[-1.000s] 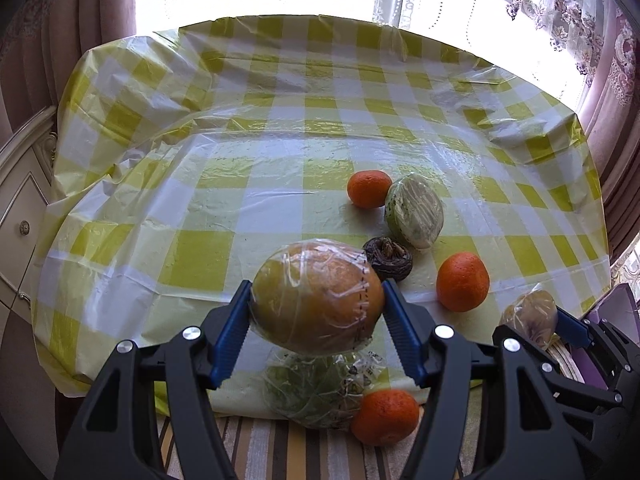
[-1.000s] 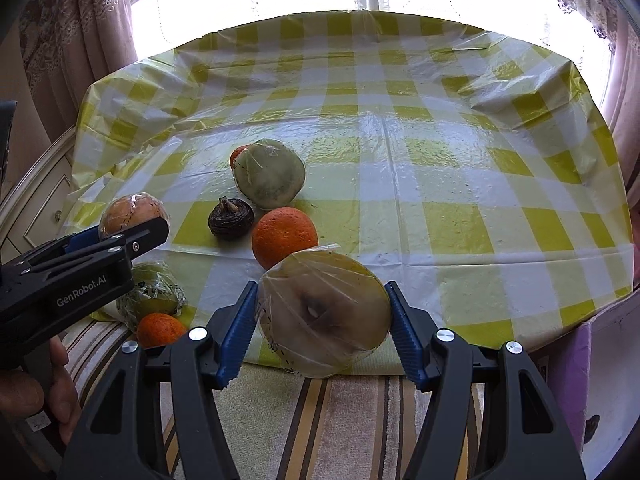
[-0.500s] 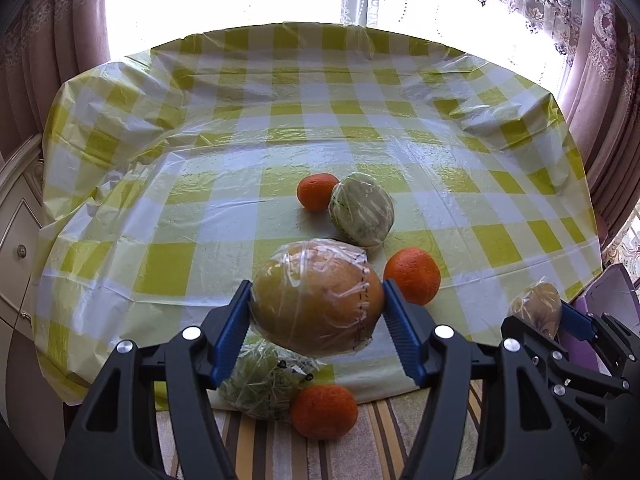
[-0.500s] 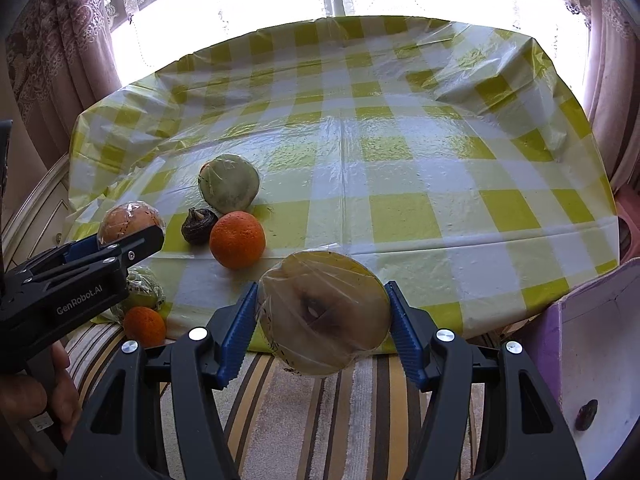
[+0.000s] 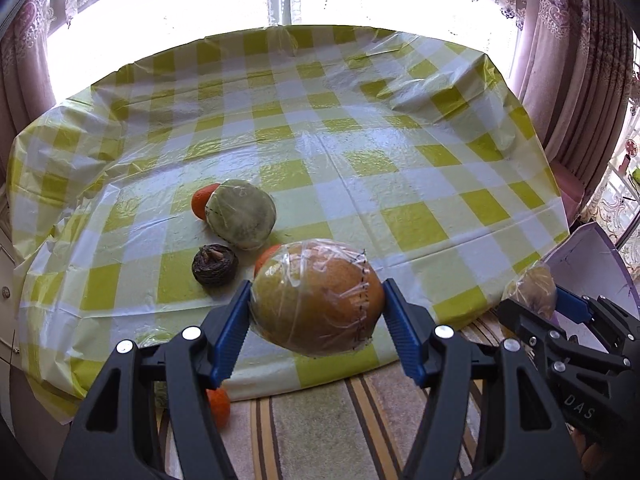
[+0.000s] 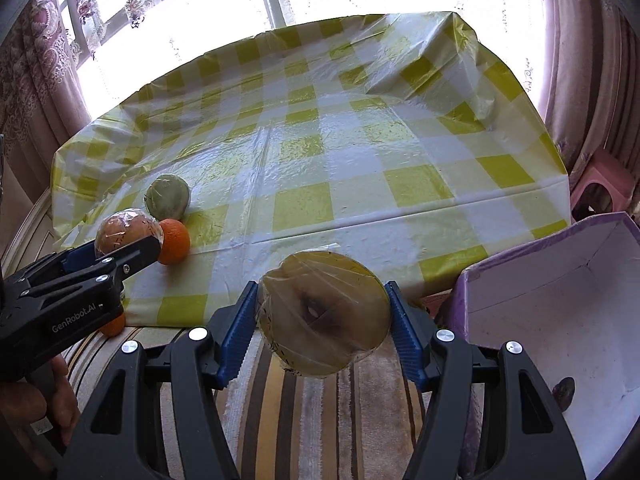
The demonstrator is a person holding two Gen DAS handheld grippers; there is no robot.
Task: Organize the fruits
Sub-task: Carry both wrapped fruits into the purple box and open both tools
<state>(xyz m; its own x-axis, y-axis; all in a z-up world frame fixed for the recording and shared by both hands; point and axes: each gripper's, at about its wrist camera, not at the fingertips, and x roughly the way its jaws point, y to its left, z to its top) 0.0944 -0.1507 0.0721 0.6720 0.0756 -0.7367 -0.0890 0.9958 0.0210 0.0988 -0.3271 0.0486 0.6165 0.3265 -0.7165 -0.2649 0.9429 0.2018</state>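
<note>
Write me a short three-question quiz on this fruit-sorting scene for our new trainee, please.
1. True or false: the left tool grips a wrapped orange-brown fruit.
2. Which side of the right wrist view shows the purple box? A) right B) left C) far end of the table
3. Fill in: the dark round fruit lies on the checked ______.

Key
1. True; both pads press on it.
2. A; the right tool, holding a wrapped pale yellow fruit, is beside the open box.
3. Tablecloth; it lies near the wrapped green fruit.
</note>
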